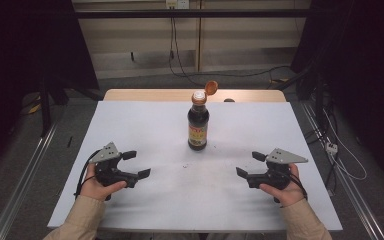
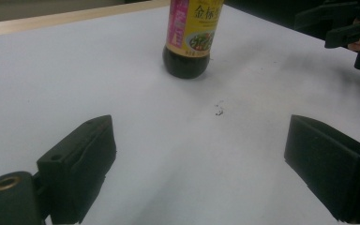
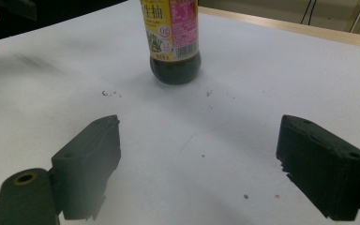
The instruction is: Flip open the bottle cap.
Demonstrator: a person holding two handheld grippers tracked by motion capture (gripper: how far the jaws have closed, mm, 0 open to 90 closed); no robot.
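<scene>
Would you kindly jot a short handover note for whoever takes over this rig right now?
Left hand-held gripper: open, holding nothing, resting low at the table's near left.
Right hand-held gripper: open, holding nothing, at the near right.
Sauce bottle: upright mid-table on the white sheet, apart from both grippers.
Done: its orange flip cap stands open.
Left: likely handling the bottle or closing its cap; nothing is grasped yet.

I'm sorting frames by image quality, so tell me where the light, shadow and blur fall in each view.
High view: the sheet is evenly lit, the surroundings dark, and the bottle is sharp with a faint shadow. Left gripper view: the bottle is fairly sharp, the near claw soft and blurred. Right gripper view: the label is legible, the claw soft, with dim smudges on the sheet.
</scene>
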